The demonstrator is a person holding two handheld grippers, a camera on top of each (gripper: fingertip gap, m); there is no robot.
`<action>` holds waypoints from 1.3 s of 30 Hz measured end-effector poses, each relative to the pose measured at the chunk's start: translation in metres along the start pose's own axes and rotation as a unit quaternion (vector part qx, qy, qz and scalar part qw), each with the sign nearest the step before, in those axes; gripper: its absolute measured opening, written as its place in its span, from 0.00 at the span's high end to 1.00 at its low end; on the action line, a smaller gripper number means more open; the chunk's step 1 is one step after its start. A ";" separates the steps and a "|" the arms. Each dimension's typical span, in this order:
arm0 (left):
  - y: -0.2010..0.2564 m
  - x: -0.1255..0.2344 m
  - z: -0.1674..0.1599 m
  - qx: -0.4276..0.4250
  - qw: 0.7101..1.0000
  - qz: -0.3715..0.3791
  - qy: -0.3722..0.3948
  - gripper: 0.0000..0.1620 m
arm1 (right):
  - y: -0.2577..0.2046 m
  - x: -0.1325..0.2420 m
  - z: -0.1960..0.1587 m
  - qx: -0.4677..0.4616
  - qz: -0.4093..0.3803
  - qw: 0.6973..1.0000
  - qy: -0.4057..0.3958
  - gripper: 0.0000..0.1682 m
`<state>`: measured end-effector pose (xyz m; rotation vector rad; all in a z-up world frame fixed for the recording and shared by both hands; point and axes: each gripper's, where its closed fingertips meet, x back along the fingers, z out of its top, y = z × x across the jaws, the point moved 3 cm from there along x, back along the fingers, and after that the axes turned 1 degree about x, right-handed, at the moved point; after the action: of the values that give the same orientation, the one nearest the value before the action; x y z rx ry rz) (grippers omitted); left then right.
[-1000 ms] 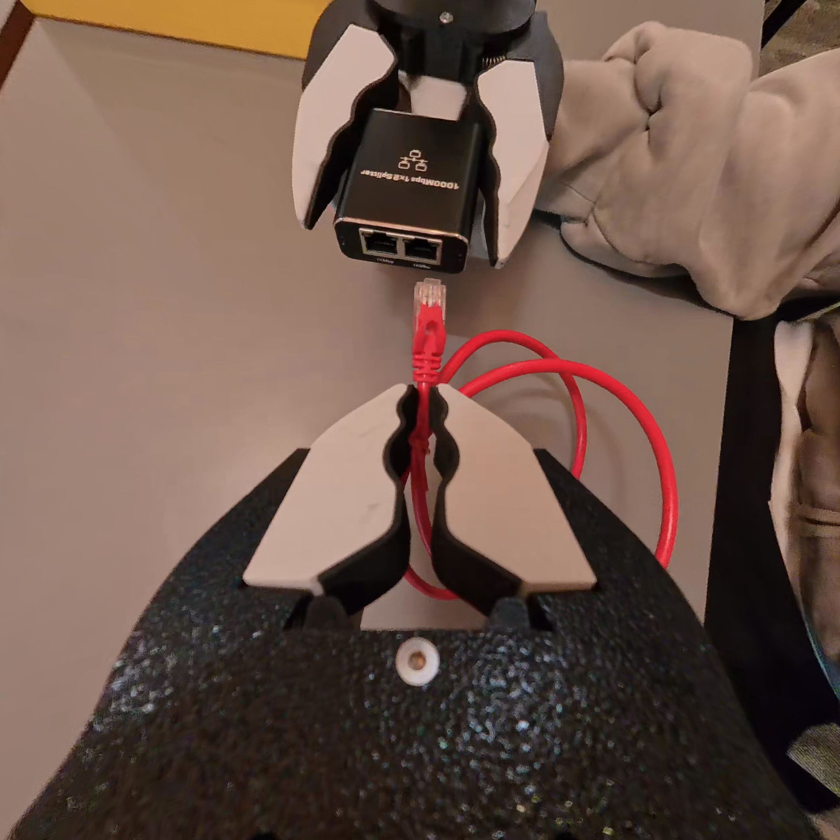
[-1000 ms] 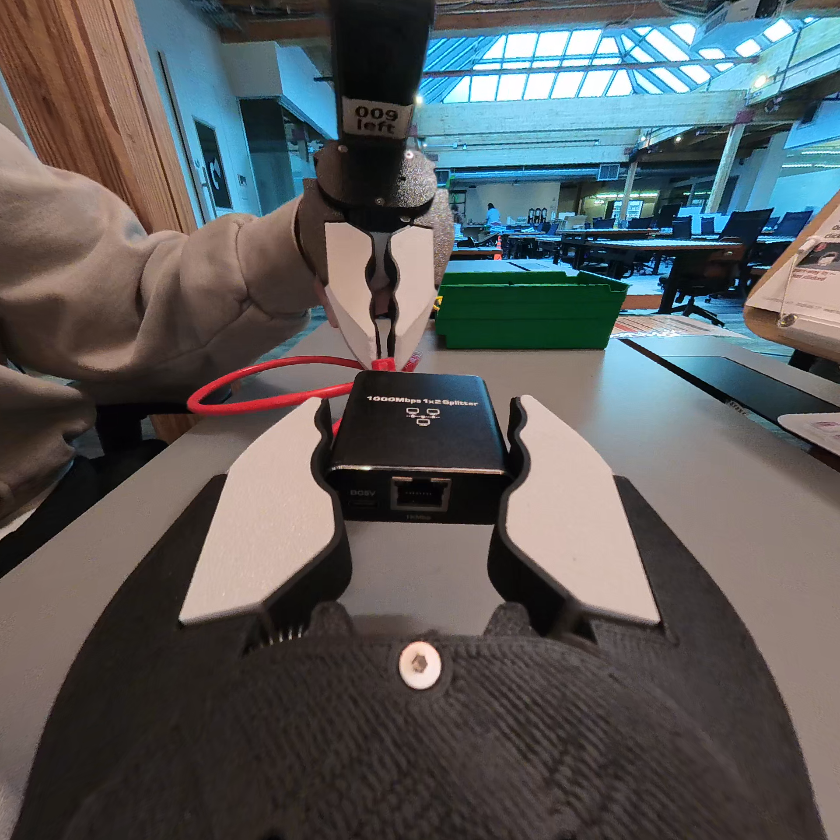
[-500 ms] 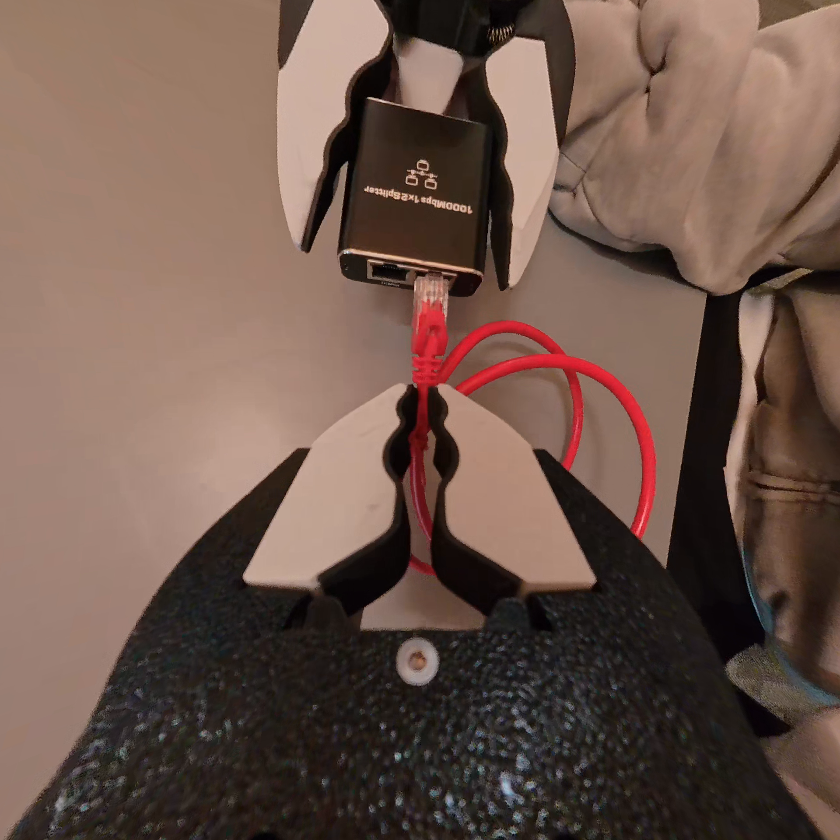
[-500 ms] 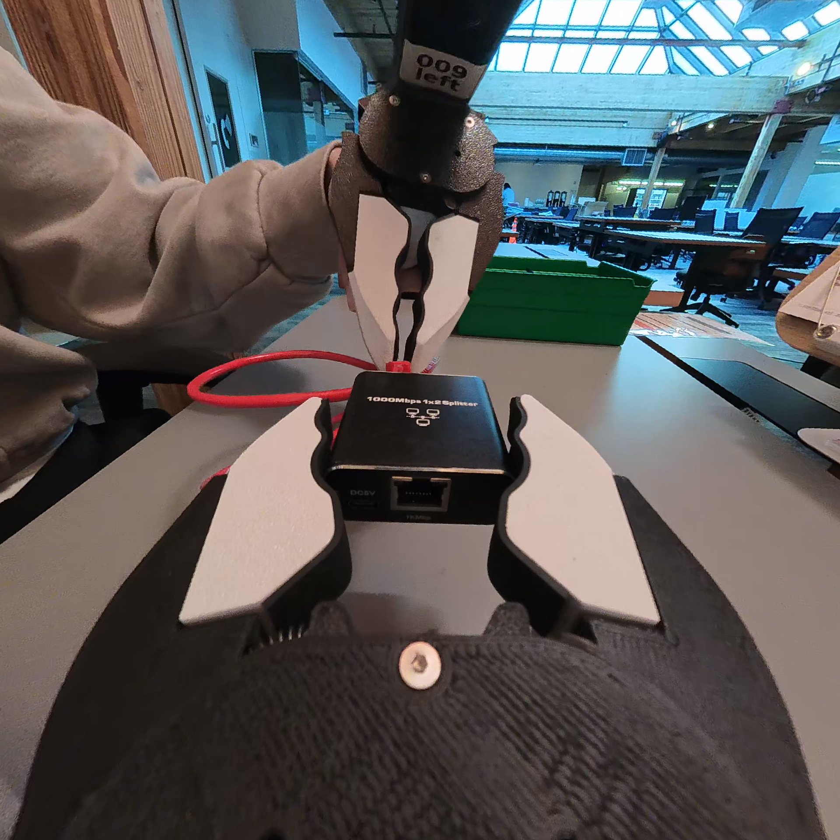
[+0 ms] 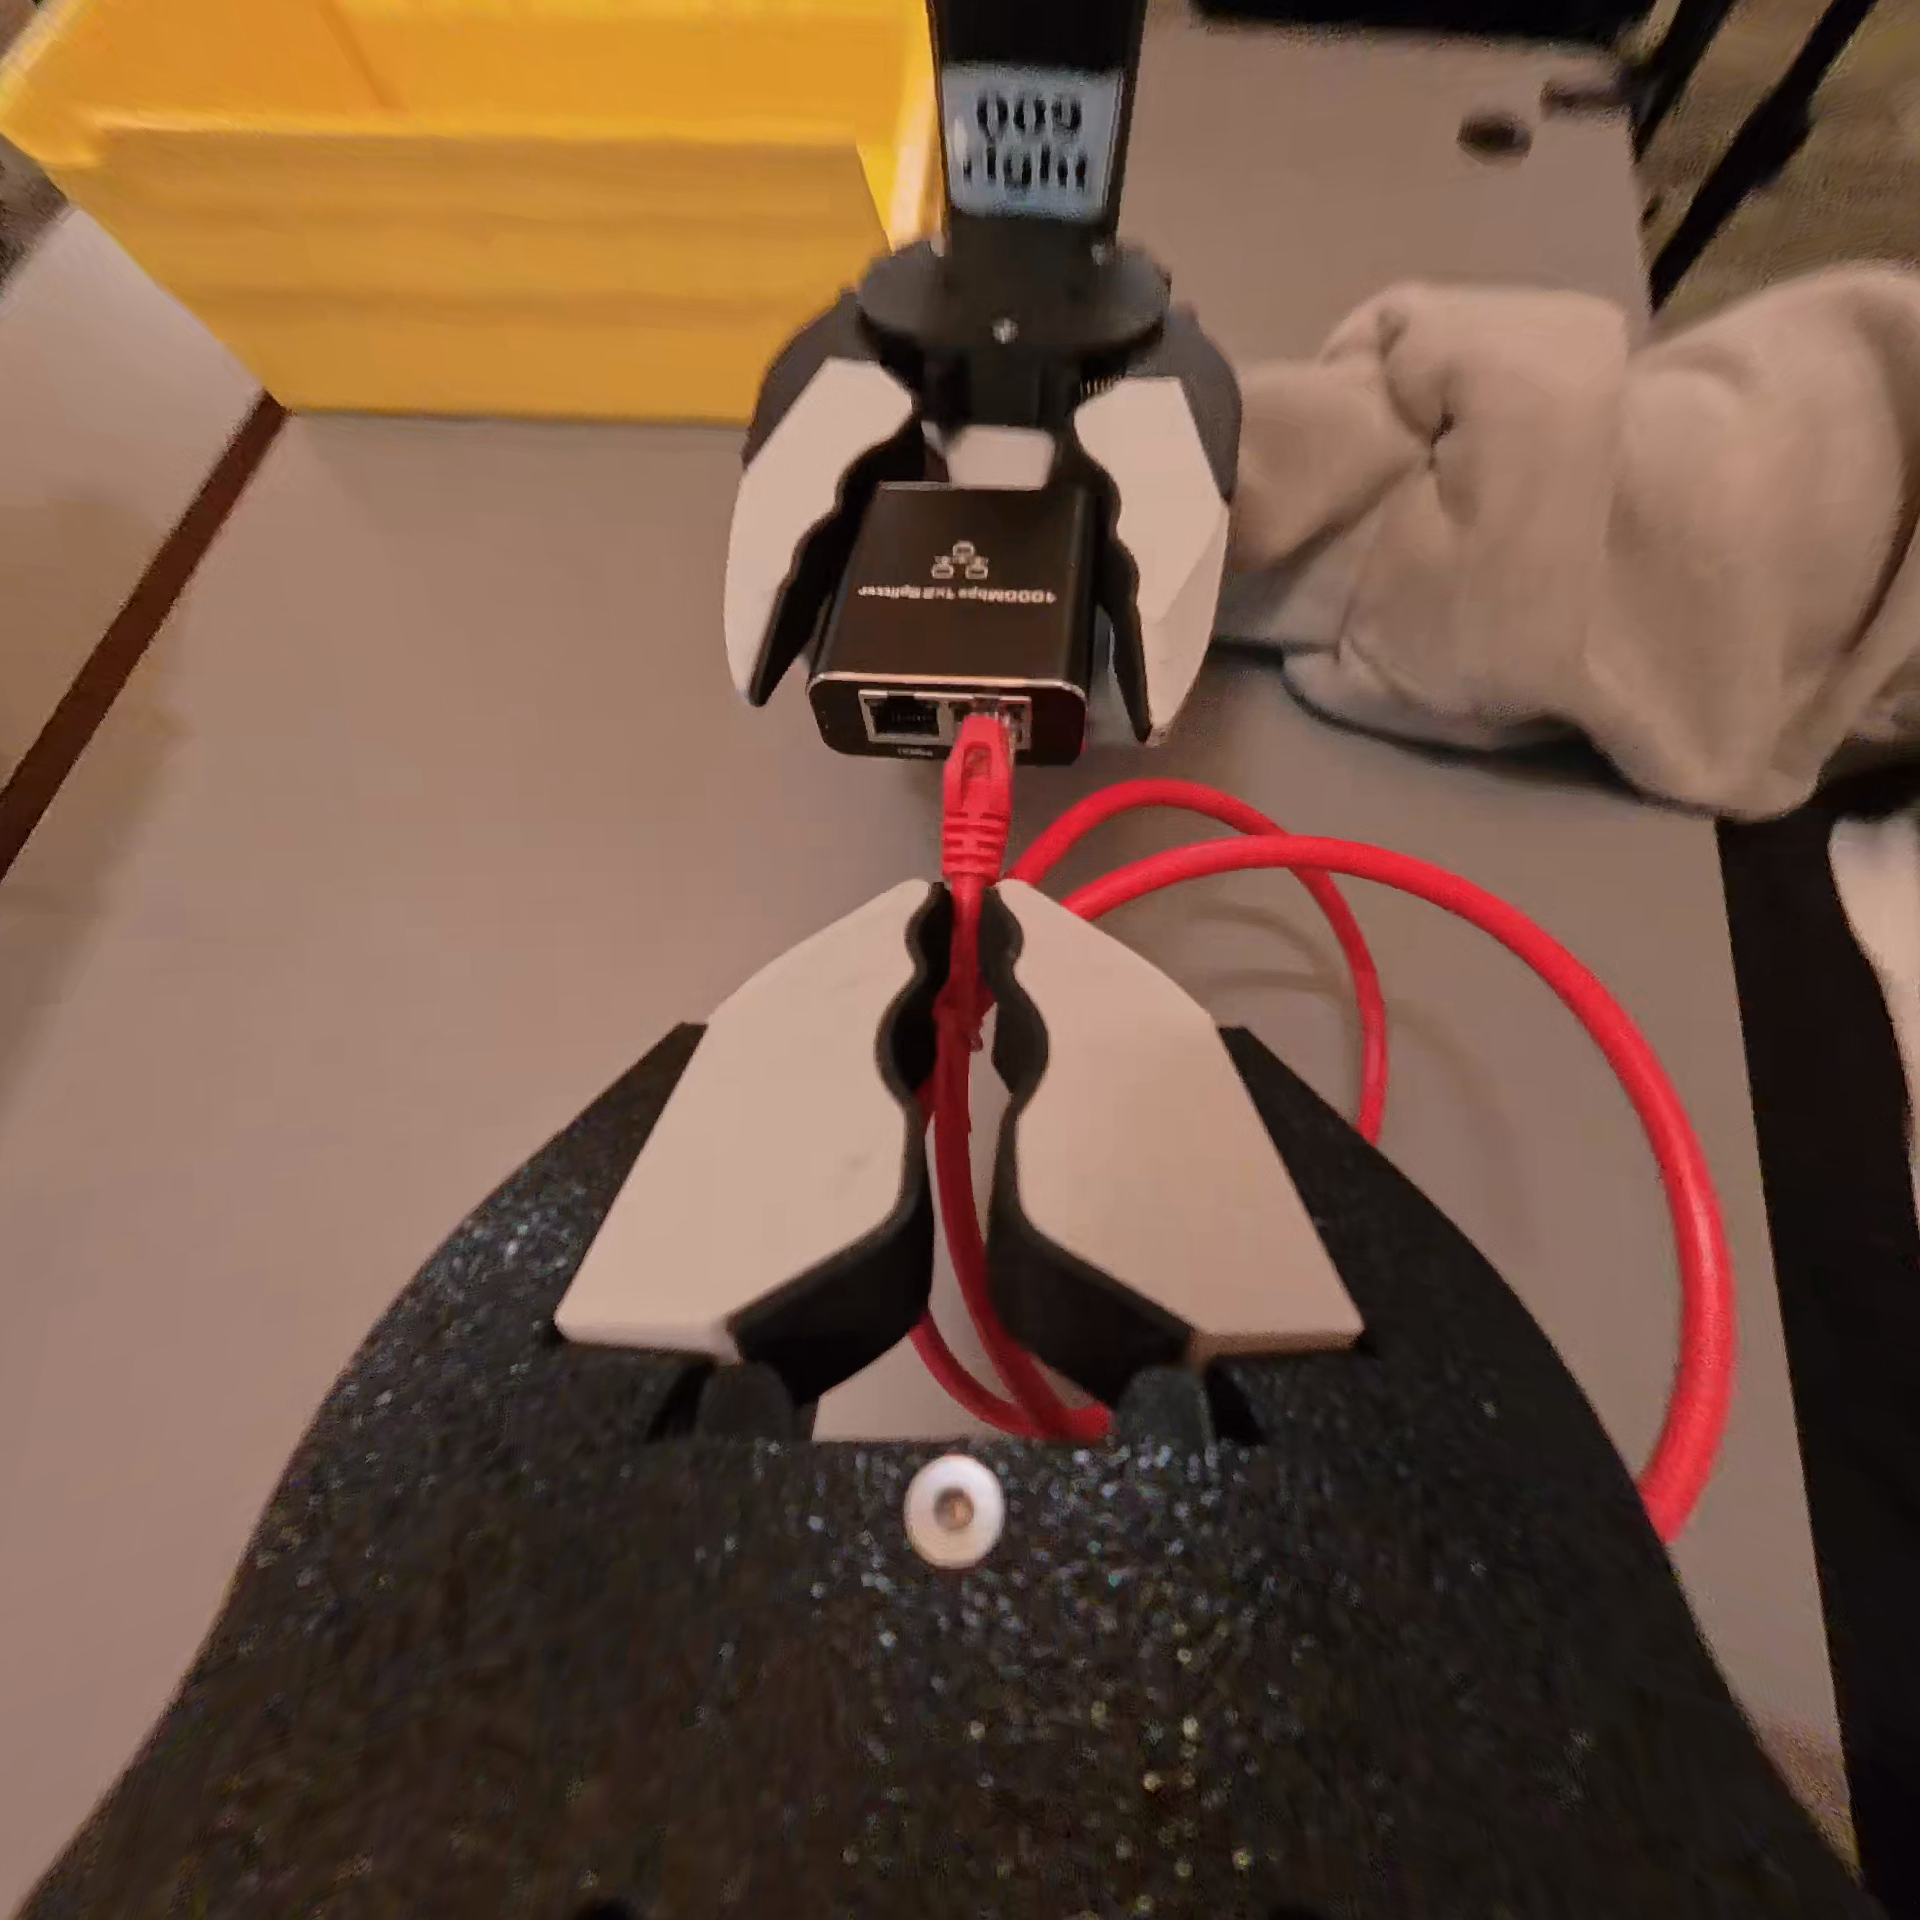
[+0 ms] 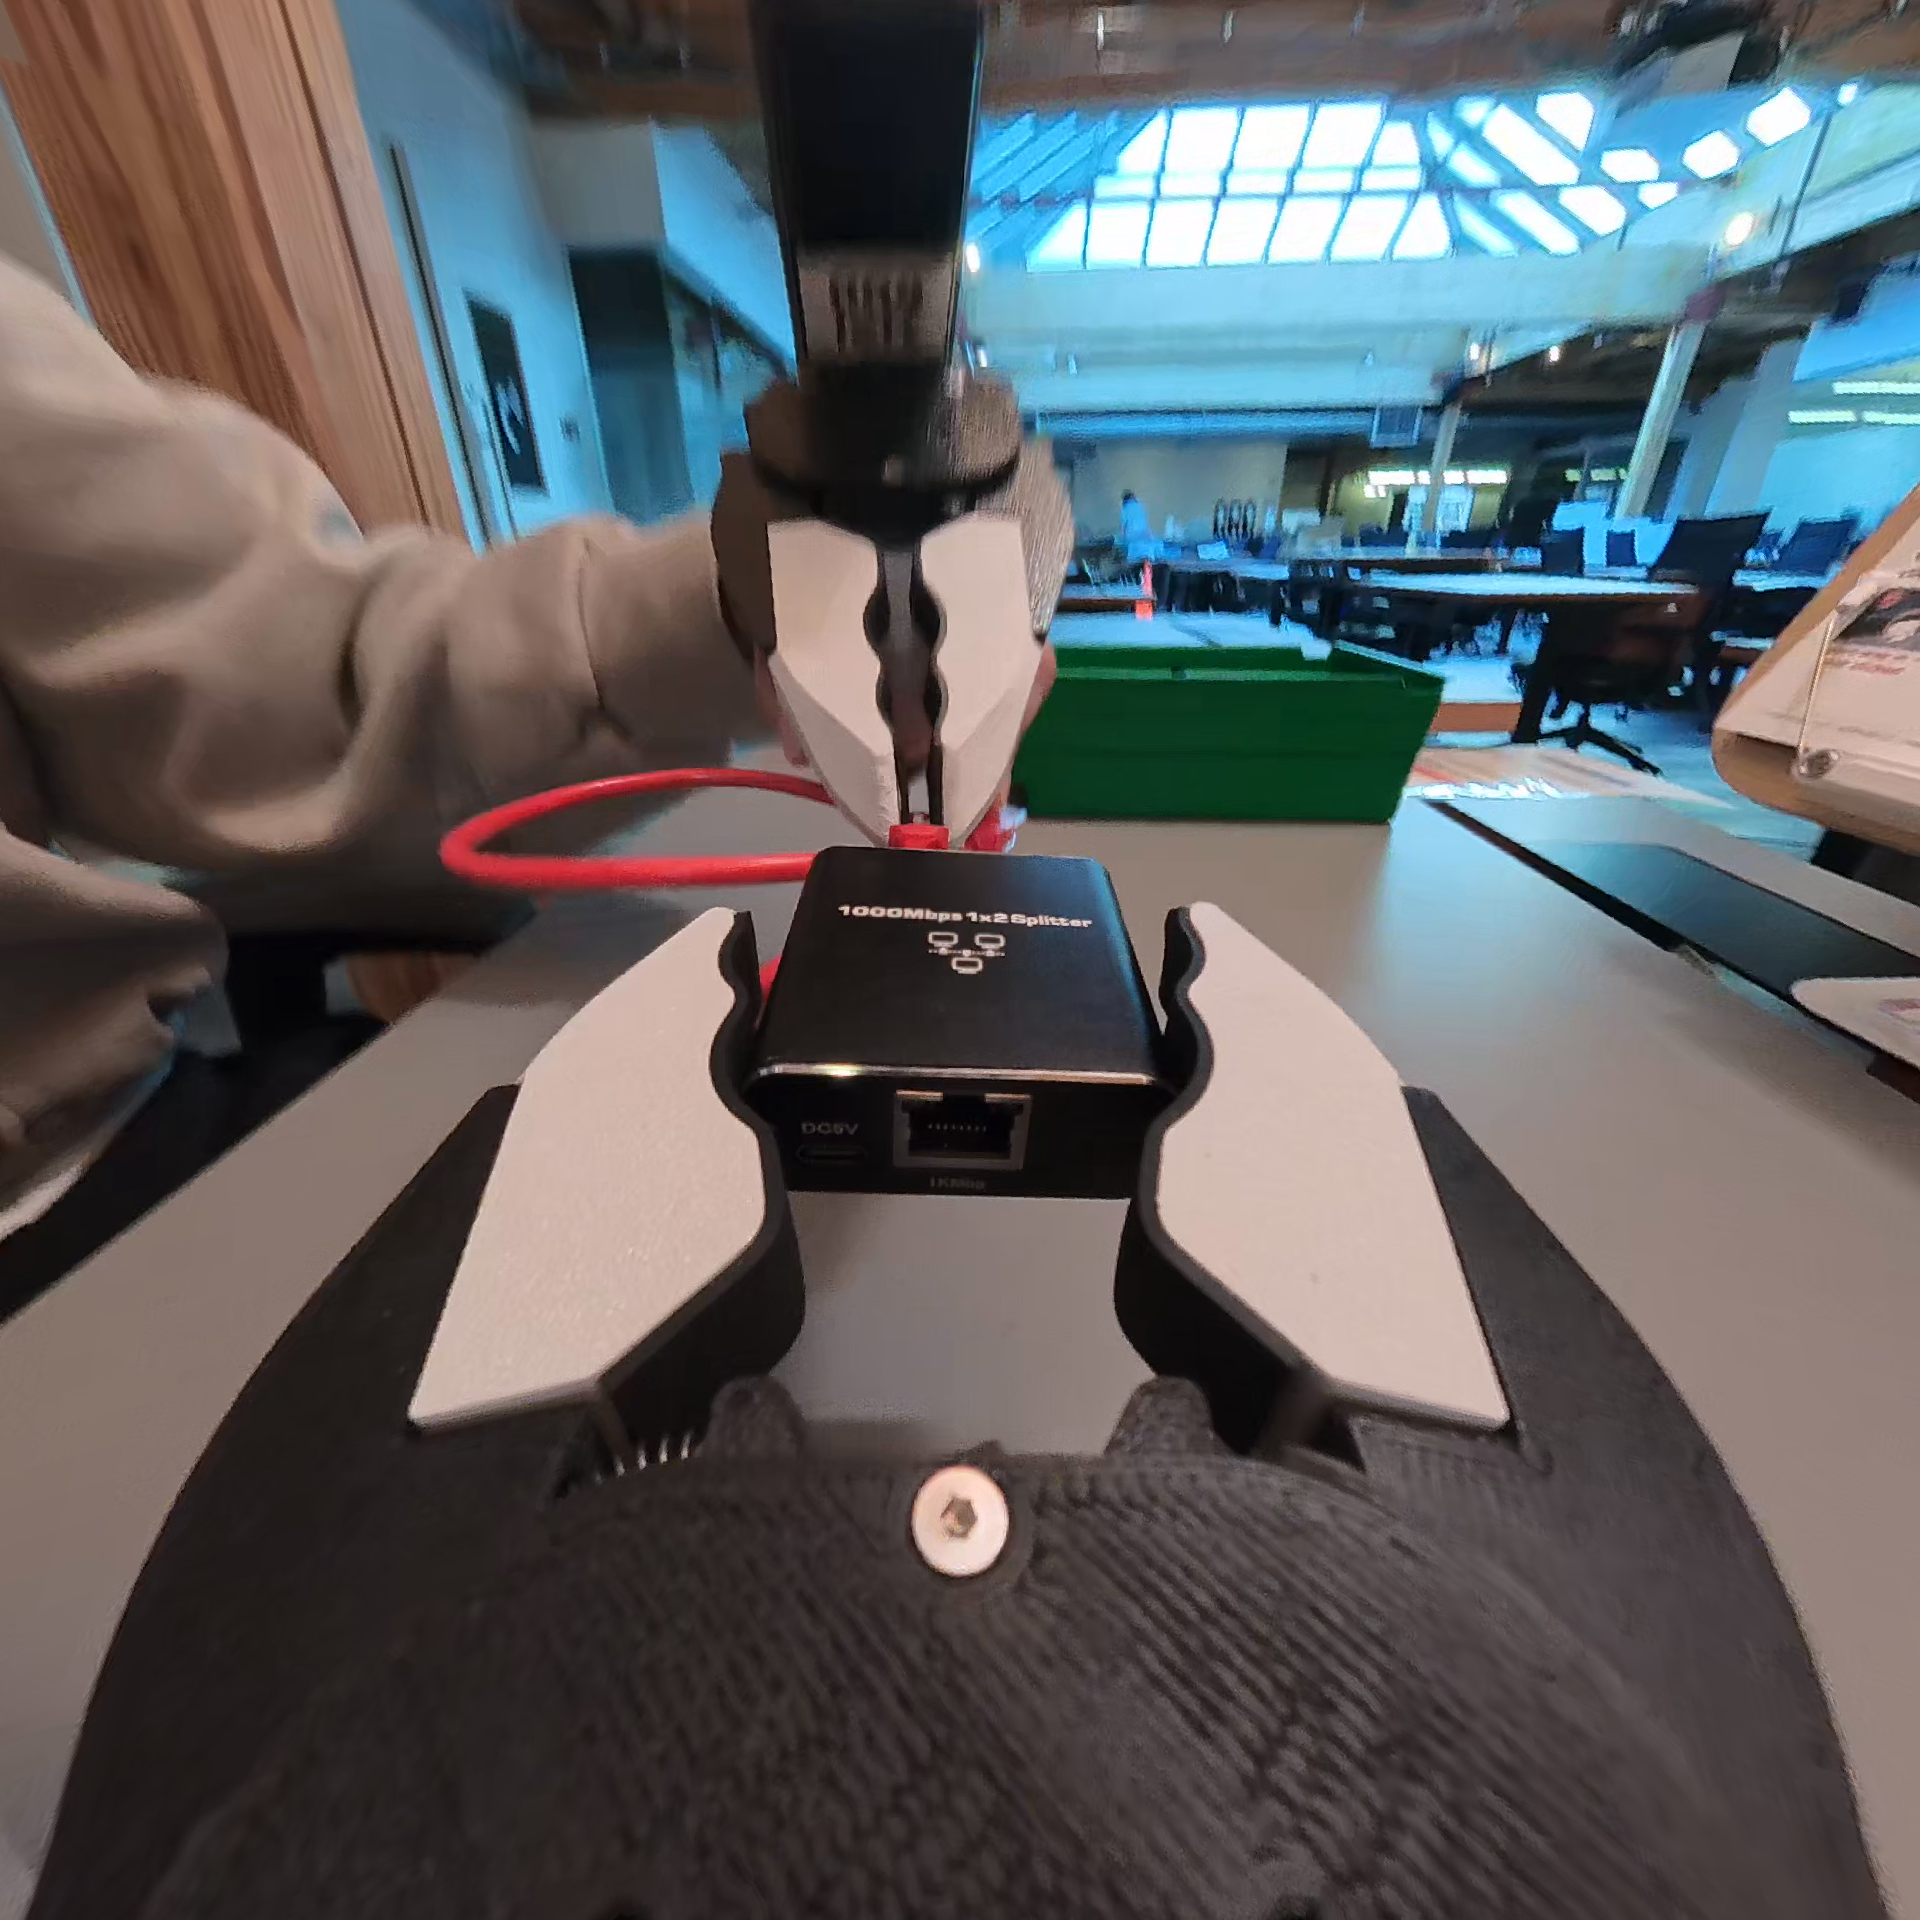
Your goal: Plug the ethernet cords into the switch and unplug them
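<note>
A small black switch box [image 5: 961, 603] sits on the grey table, clamped between the fingers of my right gripper [image 5: 951, 717]; it also shows in the right wrist view [image 6: 961, 966] inside that gripper [image 6: 956, 914]. My left gripper [image 5: 968, 894] is shut on a red ethernet cord [image 5: 1455, 914] just behind its plug [image 5: 977, 790]. The plug's tip is in the switch's right-hand port; the left port [image 5: 902, 717] is empty. In the right wrist view the left gripper [image 6: 916, 805] stands behind the switch, the plug mostly hidden. The near port [image 6: 961, 1127] is empty.
A yellow bin [image 5: 468, 208] stands at the table's far edge in the left wrist view. A green bin [image 6: 1216, 732] stands behind the switch in the right wrist view. A person's grey sleeves [image 5: 1558, 540] [image 6: 312, 644] lie beside the grippers. The cord loops over the table's right side.
My left gripper has carried the red plug forward from just short of the switch into its right-hand port. The right gripper has kept its grip on the switch.
</note>
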<state>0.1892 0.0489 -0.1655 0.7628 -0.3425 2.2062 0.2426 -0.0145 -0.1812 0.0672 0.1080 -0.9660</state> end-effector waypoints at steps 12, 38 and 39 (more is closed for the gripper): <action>-0.001 -0.012 -0.009 0.073 0.991 -0.010 0.116 0.94 | 0.003 0.004 0.003 -0.012 -0.002 1.000 0.019 0.55; 0.002 -0.019 -0.009 -0.048 0.998 0.040 0.013 0.94 | 0.001 -0.002 -0.007 -0.009 -0.024 0.999 -0.040 0.55; 0.002 -0.019 -0.009 -0.054 0.998 0.040 0.010 0.94 | 0.000 -0.003 -0.008 -0.009 -0.025 0.999 -0.042 0.55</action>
<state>0.1937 0.0406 -0.1839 0.6780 -0.4853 2.2480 0.2411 -0.0114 -0.1884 0.0062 0.0406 -1.0155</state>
